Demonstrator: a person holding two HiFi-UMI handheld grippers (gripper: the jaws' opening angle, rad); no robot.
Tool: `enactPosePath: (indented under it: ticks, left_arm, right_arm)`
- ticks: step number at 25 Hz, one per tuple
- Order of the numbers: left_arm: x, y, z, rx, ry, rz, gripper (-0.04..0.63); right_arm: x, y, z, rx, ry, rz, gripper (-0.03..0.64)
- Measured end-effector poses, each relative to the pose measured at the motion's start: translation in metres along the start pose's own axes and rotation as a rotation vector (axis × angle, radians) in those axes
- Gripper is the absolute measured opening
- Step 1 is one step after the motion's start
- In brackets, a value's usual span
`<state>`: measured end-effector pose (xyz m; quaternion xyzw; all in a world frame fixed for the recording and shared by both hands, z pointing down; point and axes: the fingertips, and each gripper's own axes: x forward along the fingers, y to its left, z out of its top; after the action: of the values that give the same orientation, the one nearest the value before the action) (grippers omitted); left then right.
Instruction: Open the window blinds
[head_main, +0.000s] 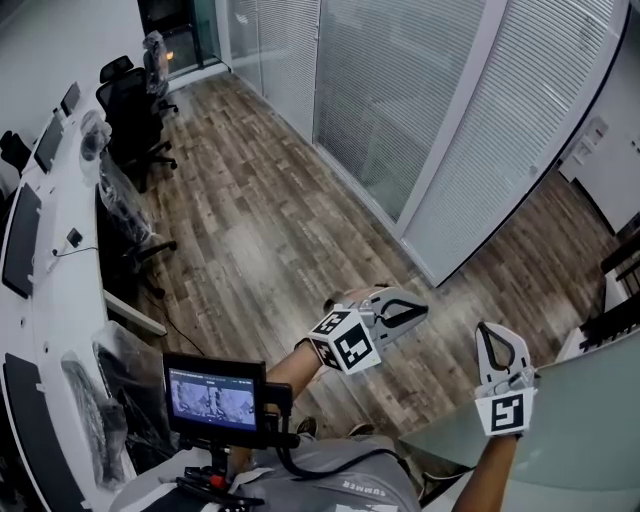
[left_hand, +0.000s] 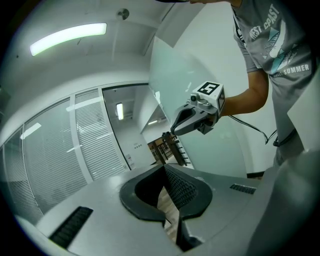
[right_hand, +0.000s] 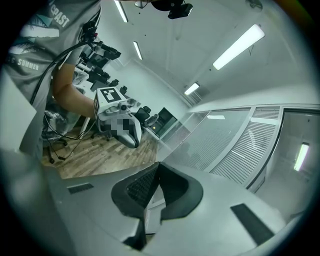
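Both grippers had their jaws closed on nothing: the left gripper (head_main: 410, 312) and the right gripper (head_main: 495, 338), two in all, were held side by side, well apart from the window blinds (head_main: 400, 100). Those blinds hung lowered across three glass panels, with one stretch of wooden floor (head_main: 260, 230) before them.

The wood-plank floor (head_main: 250, 230) is streaked brown and grey in long grain. The slatted window blinds (head_main: 520, 110) are white with fine horizontal lines, set in white frames. The pale grey plastic left gripper (head_main: 418, 309) and right gripper (head_main: 491, 333) each bear a white cube printed with black squares; their jaws are lined black, cross-hatched. The swivel office chairs (head_main: 130, 110) are black, the long counter (head_main: 60, 330) white. The person's shirt (left_hand: 272, 40) is grey with white lettering.
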<state>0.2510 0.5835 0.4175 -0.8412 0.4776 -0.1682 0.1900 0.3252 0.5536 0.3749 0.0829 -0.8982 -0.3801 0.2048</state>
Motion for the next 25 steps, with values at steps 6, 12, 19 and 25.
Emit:
enactPosePath:
  ticks: [6, 12, 19, 25]
  left_arm:
    - [0.036, 0.02, -0.026, -0.009, 0.031, 0.005, 0.005]
    - [0.102, 0.063, -0.048, -0.024, 0.07, 0.017, 0.005]
    - [0.195, 0.113, -0.055, 0.011, 0.095, 0.016, 0.005]
    - [0.253, 0.149, -0.07, 0.018, 0.117, -0.015, 0.005]
  right_arm:
    - [0.021, -0.028, -0.042, 0.018, 0.0, -0.009, -0.006]
    - [0.056, -0.085, -0.094, 0.038, -0.05, -0.008, -0.006]
    - [0.08, -0.167, -0.167, 0.062, -0.068, -0.029, -0.006]
    - [0.107, -0.218, -0.216, 0.103, -0.066, -0.044, -0.006]
